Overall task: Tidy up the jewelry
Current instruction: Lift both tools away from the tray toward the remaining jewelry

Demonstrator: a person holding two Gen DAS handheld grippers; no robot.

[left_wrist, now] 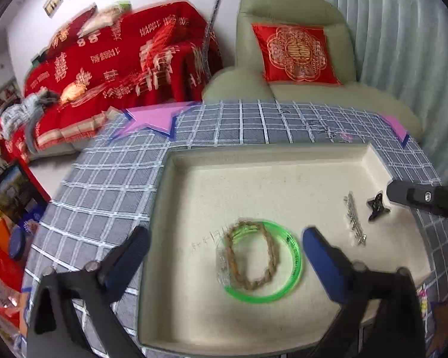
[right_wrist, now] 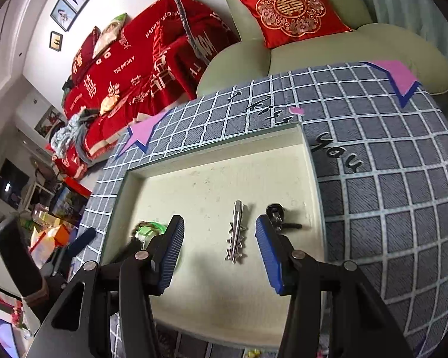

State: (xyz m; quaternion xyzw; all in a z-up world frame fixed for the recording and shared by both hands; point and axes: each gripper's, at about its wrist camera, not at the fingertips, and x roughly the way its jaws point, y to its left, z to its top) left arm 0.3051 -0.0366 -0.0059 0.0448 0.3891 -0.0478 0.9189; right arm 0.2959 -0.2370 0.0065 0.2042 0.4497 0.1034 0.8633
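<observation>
A cream tray (left_wrist: 254, 150) lies on the checked tablecloth. In it a green bangle (left_wrist: 294, 253) lies flat with a brown rope bracelet (left_wrist: 248, 256) inside its ring. My left gripper (left_wrist: 225, 235) hovers over them, open wide, with nothing pressed between its pads. A silver hair clip (right_wrist: 237, 232) lies on the tray (right_wrist: 212, 146) between the blue pads of my right gripper (right_wrist: 219, 223), which is open and not touching it. A black clip (right_wrist: 276, 213) lies just past the right pad. In the left wrist view the silver clip (left_wrist: 354, 222) and black clip (left_wrist: 377, 207) sit at the tray's right.
The grey checked tablecloth (right_wrist: 388, 194) covers the table around the tray, with pink star stickers (left_wrist: 152, 117) at the far corners. Behind stand a sofa under a red blanket (left_wrist: 119, 65) and a pale green armchair with a red cushion (left_wrist: 295, 53). Clutter lies past the table's left edge.
</observation>
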